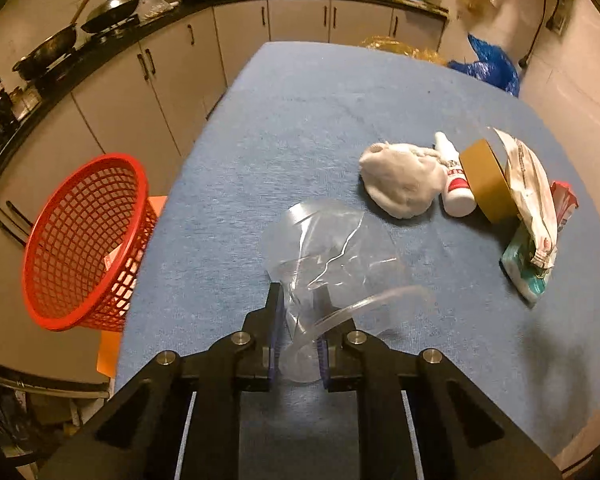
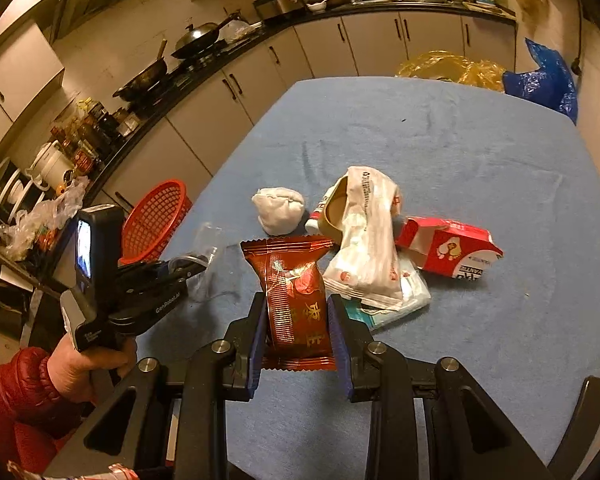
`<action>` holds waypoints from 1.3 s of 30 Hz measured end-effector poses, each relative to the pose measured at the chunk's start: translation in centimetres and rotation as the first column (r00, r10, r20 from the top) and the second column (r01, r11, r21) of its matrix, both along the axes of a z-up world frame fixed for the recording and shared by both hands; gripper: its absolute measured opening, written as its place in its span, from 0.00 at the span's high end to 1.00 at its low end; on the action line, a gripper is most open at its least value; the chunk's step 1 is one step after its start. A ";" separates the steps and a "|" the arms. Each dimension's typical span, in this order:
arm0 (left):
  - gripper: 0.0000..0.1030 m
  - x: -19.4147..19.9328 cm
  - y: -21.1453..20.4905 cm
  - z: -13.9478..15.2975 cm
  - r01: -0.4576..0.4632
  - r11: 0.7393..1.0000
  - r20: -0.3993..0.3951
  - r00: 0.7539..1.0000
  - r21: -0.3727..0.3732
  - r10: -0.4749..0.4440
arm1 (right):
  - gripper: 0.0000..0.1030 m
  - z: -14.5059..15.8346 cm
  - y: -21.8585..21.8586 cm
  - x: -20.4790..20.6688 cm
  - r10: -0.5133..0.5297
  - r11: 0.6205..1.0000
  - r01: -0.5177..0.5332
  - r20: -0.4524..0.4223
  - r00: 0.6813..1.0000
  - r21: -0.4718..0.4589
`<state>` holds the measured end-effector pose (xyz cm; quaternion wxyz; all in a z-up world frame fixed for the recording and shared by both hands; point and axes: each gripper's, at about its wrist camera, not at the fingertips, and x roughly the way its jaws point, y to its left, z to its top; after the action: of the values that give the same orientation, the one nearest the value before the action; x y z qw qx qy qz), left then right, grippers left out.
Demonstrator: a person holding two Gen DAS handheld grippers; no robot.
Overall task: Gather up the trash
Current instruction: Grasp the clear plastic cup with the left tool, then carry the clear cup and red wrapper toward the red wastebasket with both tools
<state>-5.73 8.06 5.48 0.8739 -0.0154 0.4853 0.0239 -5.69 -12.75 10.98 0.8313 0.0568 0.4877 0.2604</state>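
Observation:
My left gripper (image 1: 299, 296) is shut on a crumpled clear plastic cup (image 1: 332, 252) and holds it over the blue table (image 1: 300, 120). The red mesh basket (image 1: 84, 240) stands off the table's left edge, tilted towards me. My right gripper (image 2: 298, 304) is shut on a dark red snack wrapper (image 2: 294, 288) above the table's near side. The left gripper (image 2: 188, 270) with the cup also shows in the right wrist view, near the basket (image 2: 156, 220). A pile of trash lies ahead: a white wad (image 2: 279, 209), a white wrapper (image 2: 370, 236), a red-and-white carton (image 2: 448, 250).
A white bottle (image 1: 454, 184) and a roll of brown tape (image 1: 484, 178) lie in the pile. A teal pack (image 1: 526, 268) lies at its near end. Kitchen cabinets and a counter with woks run along the left and back. Blue (image 2: 544, 78) and yellow bags sit beyond the table.

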 end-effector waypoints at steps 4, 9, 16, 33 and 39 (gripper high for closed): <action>0.86 -1.1 1.1 0.6 -0.018 0.999 0.030 0.999 -0.051 0.019 | 0.69 0.2 0.6 0.4 0.016 1.000 -0.016 0.000 1.000 0.003; 0.86 -2.7 2.2 2.5 -0.035 0.995 0.074 0.996 -0.091 0.041 | 0.69 0.9 1.7 0.3 0.046 0.999 -0.046 0.027 0.999 0.018; 0.86 -4.0 3.2 4.7 -0.056 0.993 0.103 0.992 -0.108 0.067 | 0.69 1.1 2.9 0.1 0.065 0.997 -0.067 0.040 0.997 0.040; 0.86 -7.4 5.5 6.7 -0.110 0.989 0.128 0.984 -0.095 0.121 | 0.69 -0.3 6.9 0.5 0.137 0.989 -0.137 -0.005 0.991 0.055; 0.86 -9.8 8.6 7.6 -0.194 0.975 0.152 0.966 -0.105 0.209 | 0.69 -0.1 11.4 0.3 0.238 0.970 -0.238 0.001 0.971 0.044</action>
<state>-15.57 16.70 13.09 0.9019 -0.1054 0.4091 0.0896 -5.39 -1.35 10.88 0.7918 0.0168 0.4867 0.3687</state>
